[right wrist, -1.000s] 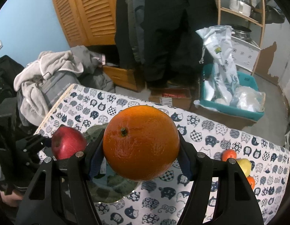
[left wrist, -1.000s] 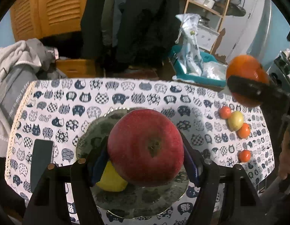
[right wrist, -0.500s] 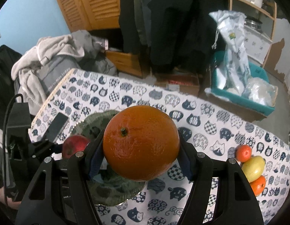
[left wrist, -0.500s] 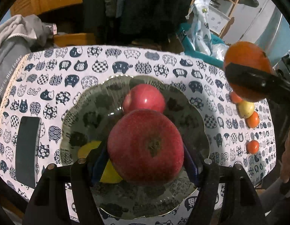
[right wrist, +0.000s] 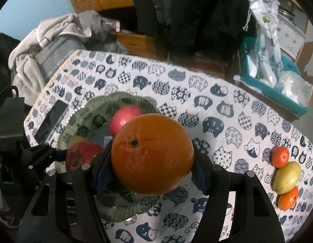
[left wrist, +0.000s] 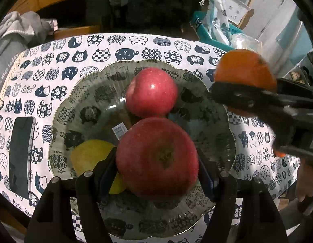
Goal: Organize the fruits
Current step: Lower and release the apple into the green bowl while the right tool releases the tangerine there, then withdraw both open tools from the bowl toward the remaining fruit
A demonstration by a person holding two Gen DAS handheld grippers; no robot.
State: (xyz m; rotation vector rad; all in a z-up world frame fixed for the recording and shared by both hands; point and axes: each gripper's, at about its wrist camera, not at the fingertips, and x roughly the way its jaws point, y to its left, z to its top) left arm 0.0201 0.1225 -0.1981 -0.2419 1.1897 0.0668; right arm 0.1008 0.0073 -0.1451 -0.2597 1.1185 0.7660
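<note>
The left gripper (left wrist: 157,177), clenched on a red apple (left wrist: 157,156), hangs directly above the plate's (left wrist: 61,109) near rim, nearer than the right gripper (right wrist: 151,170) grasping the orange (right wrist: 152,154) over its right edge.

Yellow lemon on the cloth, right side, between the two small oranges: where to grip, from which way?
Grip the lemon across its short middle, coming from above. It lies on its side with its long axis in line with the small oranges that touch or nearly touch its ends, so only its flanks are free. The right gripper is full with the big orange, so unload that first.
</note>
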